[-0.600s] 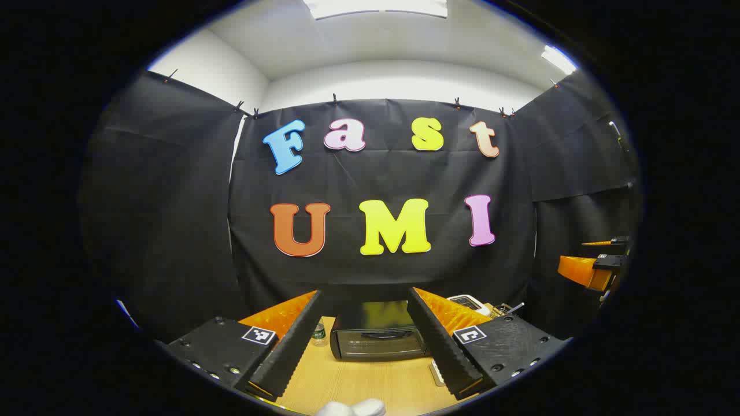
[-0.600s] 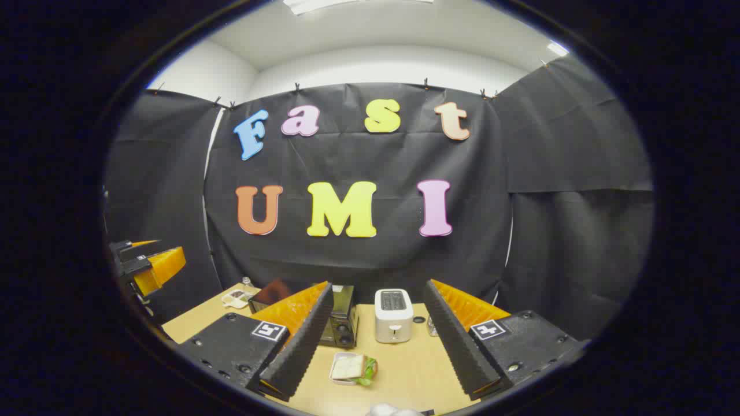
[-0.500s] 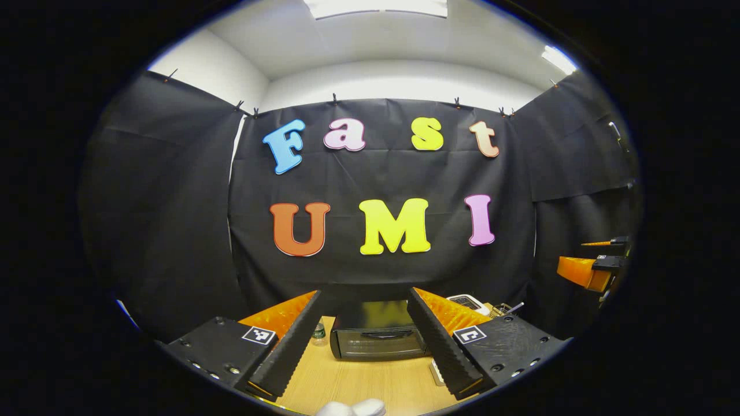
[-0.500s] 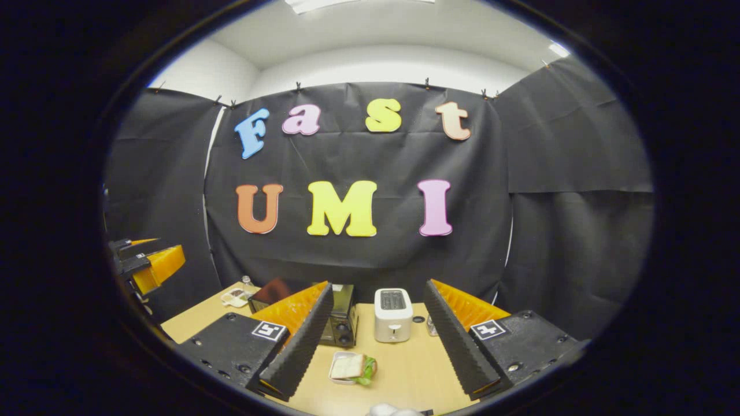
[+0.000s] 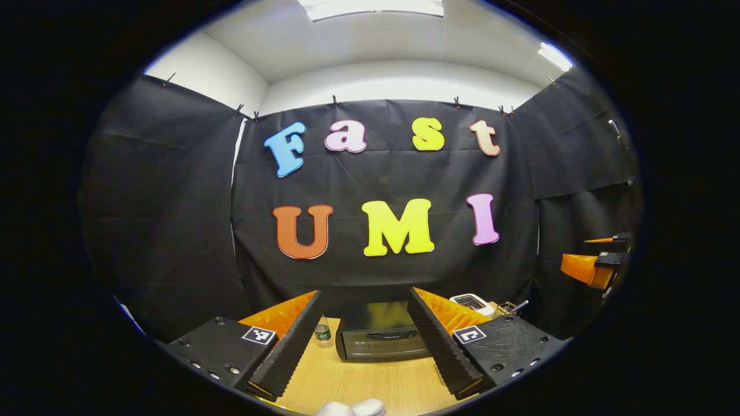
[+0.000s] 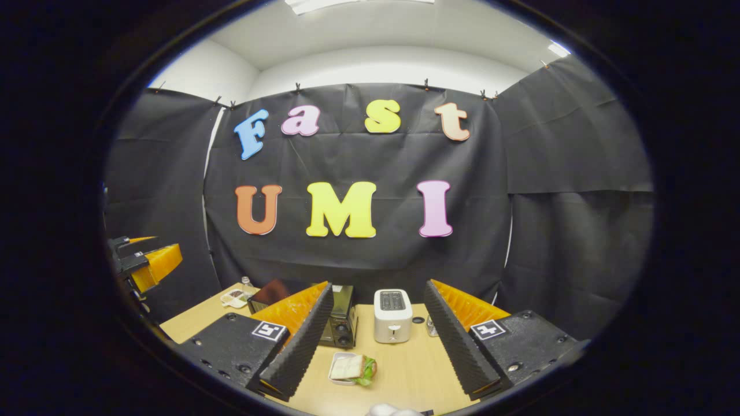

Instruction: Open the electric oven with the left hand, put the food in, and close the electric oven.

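Note:
A black electric oven point(image 5: 378, 338) stands at the back of the wooden table point(image 5: 370, 387) with its door closed. It lies straight ahead between the fingers of my left gripper point(image 5: 361, 341), which is open and well short of it. In the right gripper view the oven point(image 6: 342, 318) shows partly behind my own left finger. A sandwich in a small white tray point(image 6: 351, 368) lies on the table in front of it. My right gripper point(image 6: 376, 341) is open above the table, empty. The other gripper point(image 6: 144, 263) hangs at the far left.
A white toaster point(image 6: 393, 315) stands right of the oven, also seen as the toaster point(image 5: 471, 301). A small bottle point(image 5: 322, 334) stands left of the oven. A packet point(image 6: 234, 297) lies at the table's back left. The right gripper point(image 5: 595, 263) shows at the far right.
The left gripper view has shifted slightly, so the oven sits a little more to the right between the fingers. The right gripper has barely moved. Both stay open.

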`<move>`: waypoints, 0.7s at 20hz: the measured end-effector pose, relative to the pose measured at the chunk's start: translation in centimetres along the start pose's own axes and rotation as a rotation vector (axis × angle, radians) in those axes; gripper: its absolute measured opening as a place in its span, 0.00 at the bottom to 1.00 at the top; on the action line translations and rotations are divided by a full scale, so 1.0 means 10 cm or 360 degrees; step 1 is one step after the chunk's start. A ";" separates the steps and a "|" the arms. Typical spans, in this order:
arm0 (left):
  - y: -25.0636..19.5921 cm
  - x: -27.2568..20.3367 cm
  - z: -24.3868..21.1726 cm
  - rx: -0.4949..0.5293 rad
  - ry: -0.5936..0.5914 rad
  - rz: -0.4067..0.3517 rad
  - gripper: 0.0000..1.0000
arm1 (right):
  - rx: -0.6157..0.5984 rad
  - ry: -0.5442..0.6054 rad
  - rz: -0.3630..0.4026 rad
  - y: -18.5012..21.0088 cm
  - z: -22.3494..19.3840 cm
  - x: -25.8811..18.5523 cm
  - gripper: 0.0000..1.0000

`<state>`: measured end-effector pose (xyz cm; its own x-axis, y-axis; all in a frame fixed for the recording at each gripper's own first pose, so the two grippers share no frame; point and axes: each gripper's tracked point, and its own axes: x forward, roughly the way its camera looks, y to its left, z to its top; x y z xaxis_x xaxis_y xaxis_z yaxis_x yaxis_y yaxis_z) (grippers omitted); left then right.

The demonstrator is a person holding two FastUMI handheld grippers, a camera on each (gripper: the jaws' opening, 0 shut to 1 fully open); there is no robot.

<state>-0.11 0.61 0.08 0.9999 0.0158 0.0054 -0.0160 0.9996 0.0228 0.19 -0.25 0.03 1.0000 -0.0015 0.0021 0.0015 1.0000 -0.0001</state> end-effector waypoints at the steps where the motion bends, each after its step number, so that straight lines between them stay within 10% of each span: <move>1: 0.00 0.01 0.00 0.0004 0.0004 0.0000 0.96 | 0.0000 0.0000 -0.0002 0.00 0.01 0.01 1.00; 14: -0.29 0.65 -0.53 -0.0009 0.0080 -0.0021 0.96 | -0.0042 0.0004 -0.0013 -0.26 0.01 0.16 1.00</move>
<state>6.42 -2.02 -5.27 0.9990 0.0039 -0.0451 -0.0031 0.9999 0.0170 1.80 -2.81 0.12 1.0000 -0.0098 -0.0001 0.0098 0.9996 -0.0266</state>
